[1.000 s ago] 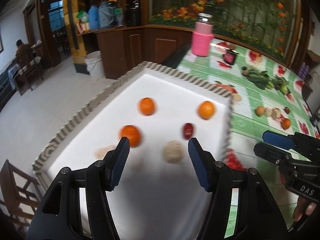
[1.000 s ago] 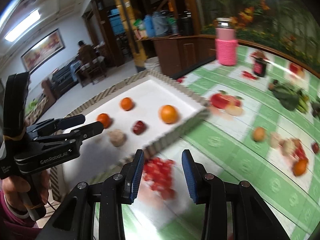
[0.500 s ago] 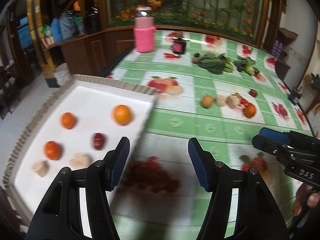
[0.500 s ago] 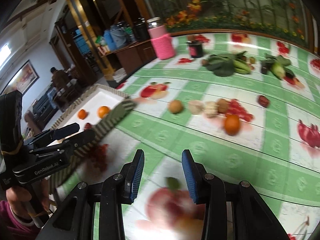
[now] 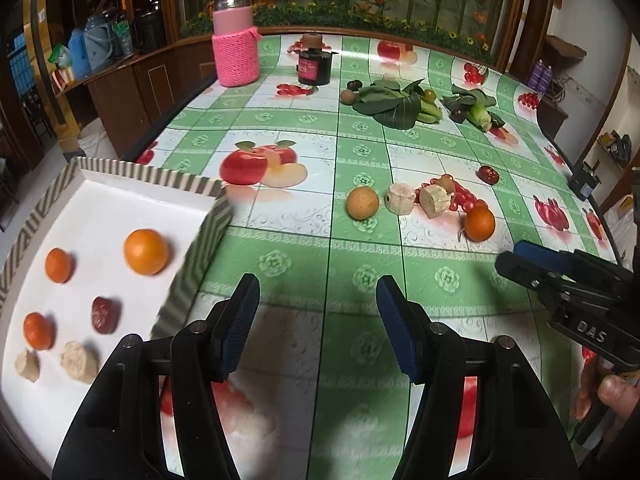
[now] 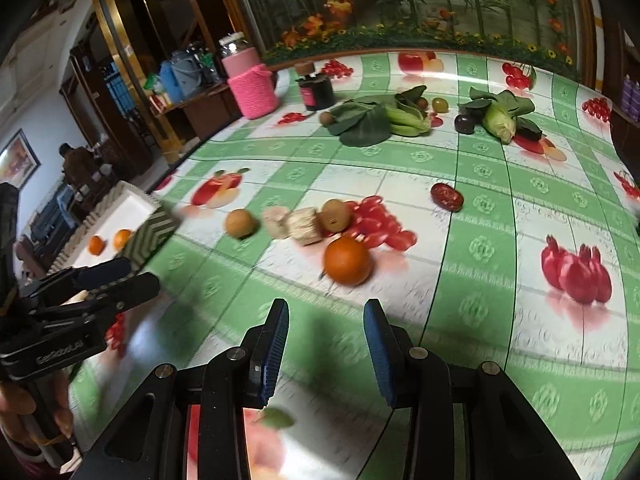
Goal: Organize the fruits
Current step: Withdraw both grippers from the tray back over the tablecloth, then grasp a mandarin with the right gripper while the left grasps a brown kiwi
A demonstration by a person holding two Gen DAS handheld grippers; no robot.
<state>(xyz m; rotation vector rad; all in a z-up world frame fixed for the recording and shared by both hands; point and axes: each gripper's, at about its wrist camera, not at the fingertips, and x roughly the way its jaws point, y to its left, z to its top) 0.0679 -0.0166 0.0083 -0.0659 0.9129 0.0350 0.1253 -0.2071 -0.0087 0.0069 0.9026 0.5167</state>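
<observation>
Both grippers are swinging right, away from the tray toward the loose fruit on the table. The right gripper is nearing the orange, jaws wide and empty. The left gripper is hovering beside the tray, jaws also wide, empty.

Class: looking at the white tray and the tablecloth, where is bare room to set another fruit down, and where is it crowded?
Bare: the tray's far half beyond the large orange, and the tablecloth between tray and brown fruit. Crowded: the cluster from brown fruit to orange.
</observation>
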